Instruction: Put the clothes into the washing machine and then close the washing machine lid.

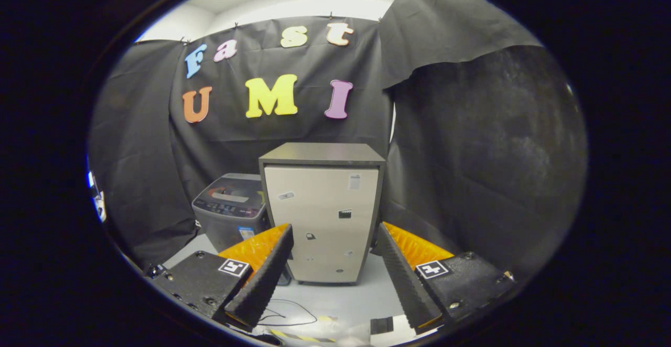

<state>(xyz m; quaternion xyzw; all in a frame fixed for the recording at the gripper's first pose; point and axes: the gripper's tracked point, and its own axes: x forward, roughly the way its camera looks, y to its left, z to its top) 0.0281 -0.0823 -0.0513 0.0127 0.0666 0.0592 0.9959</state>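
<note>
- We see the gripper spread wide, holding nothing.
- Washing machine sits on the floor beyond the fingers, just beside a beige cabinet; its lid looks down.
- Thin cable lies on the floor between the fingers.

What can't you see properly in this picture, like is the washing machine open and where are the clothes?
- Washing machine, gripper view: the tall cabinet covers its right side. Its top is too small to tell whether the lid is open or shut.
- Clothes: hidden if they lie behind the cabinet or inside the machine.
- Stickers on the cabinet door: too small to make out.
- Gripper: open, holding nothing, aimed at the cabinet.
</note>
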